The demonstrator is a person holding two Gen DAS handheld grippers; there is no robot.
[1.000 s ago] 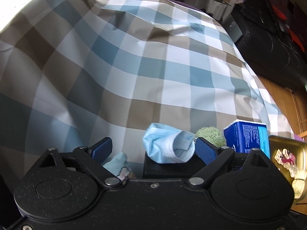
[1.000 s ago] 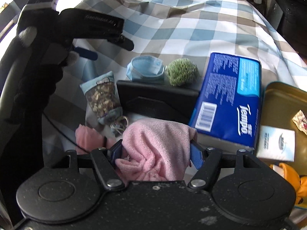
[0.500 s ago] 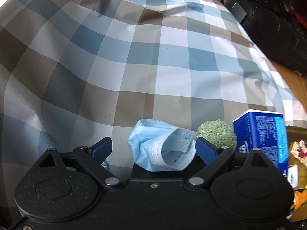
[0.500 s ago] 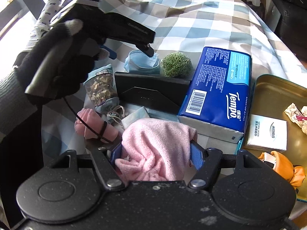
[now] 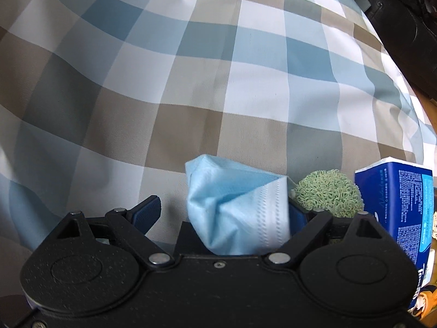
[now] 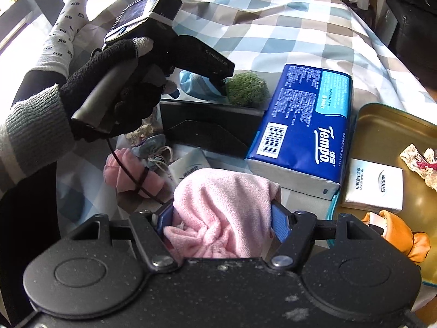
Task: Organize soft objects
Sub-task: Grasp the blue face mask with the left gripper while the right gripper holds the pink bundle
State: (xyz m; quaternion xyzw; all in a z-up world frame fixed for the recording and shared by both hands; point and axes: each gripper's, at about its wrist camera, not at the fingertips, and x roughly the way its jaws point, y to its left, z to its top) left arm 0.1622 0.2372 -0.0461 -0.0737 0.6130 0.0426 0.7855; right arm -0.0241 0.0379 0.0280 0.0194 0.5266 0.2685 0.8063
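Observation:
A crumpled light-blue face mask (image 5: 235,210) lies on the checked cloth, behind a black box (image 6: 207,128). My left gripper (image 5: 221,214) straddles it from above, jaws closing. The right pad touches the mask; the left pad (image 5: 147,213) stands clear of it. In the right wrist view a gloved hand holds that left gripper (image 6: 215,82) over the mask (image 6: 191,82). My right gripper (image 6: 222,218) is shut on a bunched pink towel (image 6: 224,207). A green scrubber ball (image 5: 329,192) sits just right of the mask.
A blue Tempo tissue pack (image 6: 303,125) lies beside the black box. At right a gold tin (image 6: 382,125) holds a white packet (image 6: 374,186). A pink roll (image 6: 128,175), a pouch (image 6: 153,147) and a small tissue packet (image 6: 191,166) lie at left.
The left gripper has come down closer to the face mask and its jaws have narrowed around it. The right gripper keeps the pink towel and has stayed put.

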